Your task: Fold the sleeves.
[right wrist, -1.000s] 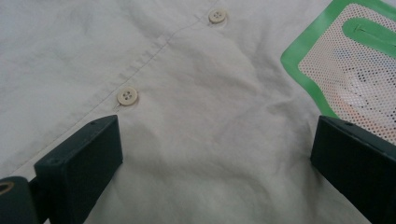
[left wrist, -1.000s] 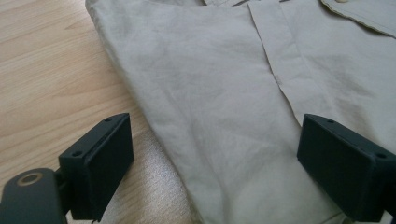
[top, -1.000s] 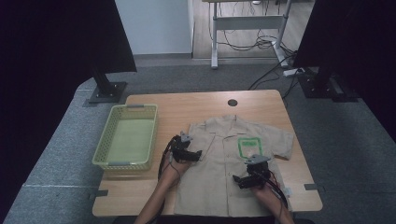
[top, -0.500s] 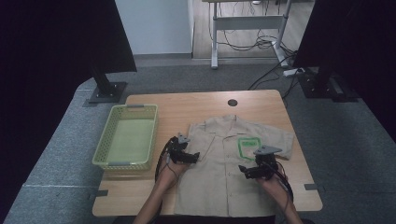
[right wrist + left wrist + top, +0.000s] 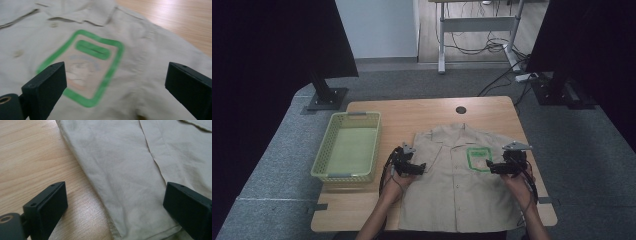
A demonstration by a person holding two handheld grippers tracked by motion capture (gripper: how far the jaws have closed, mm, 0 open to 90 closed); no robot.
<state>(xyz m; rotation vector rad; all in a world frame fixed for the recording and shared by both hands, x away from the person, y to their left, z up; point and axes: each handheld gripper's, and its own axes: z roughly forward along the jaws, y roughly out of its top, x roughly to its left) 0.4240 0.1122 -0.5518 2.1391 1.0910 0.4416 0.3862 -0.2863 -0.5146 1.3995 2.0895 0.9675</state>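
From the high view we see a beige shirt spread flat, front up, on the right half of the wooden tabletop, its collar toward the far edge and its hem at the near edge. A green-framed patch sits on the chest. To the left of the shirt, well apart from it, stands a green basket. Our left claw hovers at the shirt's left edge, near the sleeve, pointing right across the cloth. Our right claw sits over the shirt's right side, just beside the patch, pointing left — the two claws face each other across the chest.

In the left gripper view we look along the left claw at the shirt's side edge, which runs slantwise between the jaws, with bare tabletop to the left of it. The jaws stand wide apart and have just been opening; the cloth lies under the gap, but neither pad presses on it.

In the right gripper view the right claw is also spread wide, gripping nothing. Between its jaws lies the patch — a green border round a printed face — with the collar above it and a button to the left. A strip of tabletop shows at the upper right. The picture is somewhat blurred.
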